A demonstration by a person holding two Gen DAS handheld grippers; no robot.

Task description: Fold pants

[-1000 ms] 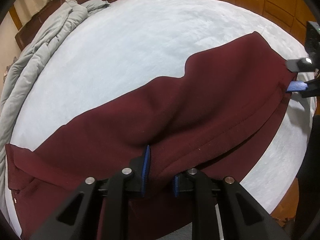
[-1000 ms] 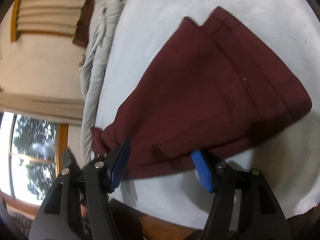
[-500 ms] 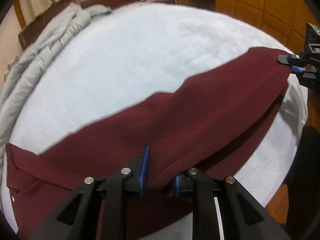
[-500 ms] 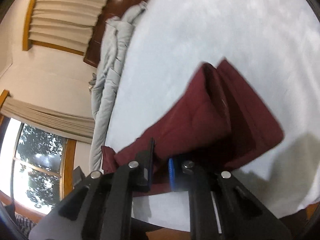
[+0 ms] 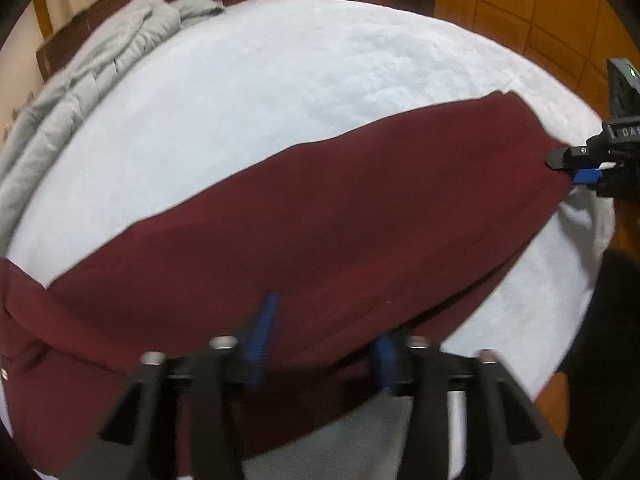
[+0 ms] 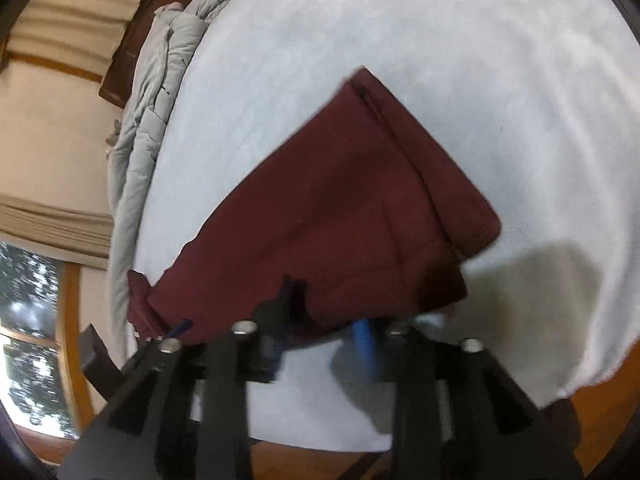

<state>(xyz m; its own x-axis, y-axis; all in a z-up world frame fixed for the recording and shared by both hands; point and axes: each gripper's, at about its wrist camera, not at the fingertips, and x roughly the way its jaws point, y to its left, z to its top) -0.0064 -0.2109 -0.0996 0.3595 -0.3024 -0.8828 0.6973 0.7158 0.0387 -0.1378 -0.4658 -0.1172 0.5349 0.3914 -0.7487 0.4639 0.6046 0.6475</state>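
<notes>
The maroon pants [image 5: 320, 232] lie folded lengthwise across the pale blue bedspread [image 5: 280, 92]. The left gripper [image 5: 320, 340] and the right gripper [image 6: 320, 336] are both opening, their blue pads off the cloth edge between them

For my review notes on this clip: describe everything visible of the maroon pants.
The maroon pants are soft, matte knit fabric, folded lengthwise into a long doubled band lying flat and slanted across the pale blue bed cover. A seam runs along one edge. Both the left gripper and right gripper are opening at its near edge, pads off the cloth.
</notes>
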